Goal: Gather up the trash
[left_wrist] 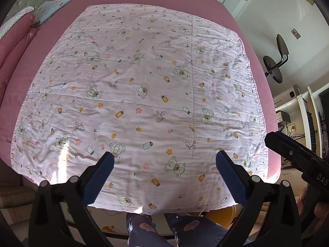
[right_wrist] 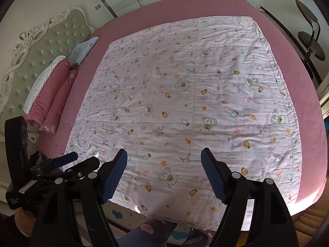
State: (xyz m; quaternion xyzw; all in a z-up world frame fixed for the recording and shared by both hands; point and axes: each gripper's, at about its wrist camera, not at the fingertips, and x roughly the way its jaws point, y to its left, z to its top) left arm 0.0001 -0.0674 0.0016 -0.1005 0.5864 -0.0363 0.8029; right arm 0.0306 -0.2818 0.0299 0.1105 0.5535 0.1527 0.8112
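Trash is the thing you are sent to collect, yet neither view shows any: no wrapper, scrap or bag can be made out on the quilt (left_wrist: 139,94), which lies spread flat over the pink bed (left_wrist: 207,6), its bear-and-flower print unbroken by any loose object. Where the trash lies cannot be told from these two views.

Your left hand-held gripper (left_wrist: 164,158) hangs over the near edge of the quilt, pointing steeply down, its blue pads (left_wrist: 98,179) spread wide with only cloth showing between them. Your right hand-held gripper (right_wrist: 163,154) hangs beside it, jaws likewise parted and gripping nothing. Each appears at the margin of the other's view, so the two are close together.

Pillows (right_wrist: 47,94) are stacked by the headboard (right_wrist: 39,47), well apart from both tools; a stool (left_wrist: 275,61) stands beyond the far side of the bed.

Judged from this, the step in hand is a search, or a pause between pickups, not a grasp. The next move calls for scanning: sweep your view across the bed's edges and the floor (left_wrist: 12,201) at your feet, find a piece, then bring one parted gripper down squarely over it without pinching the quilt along with it.
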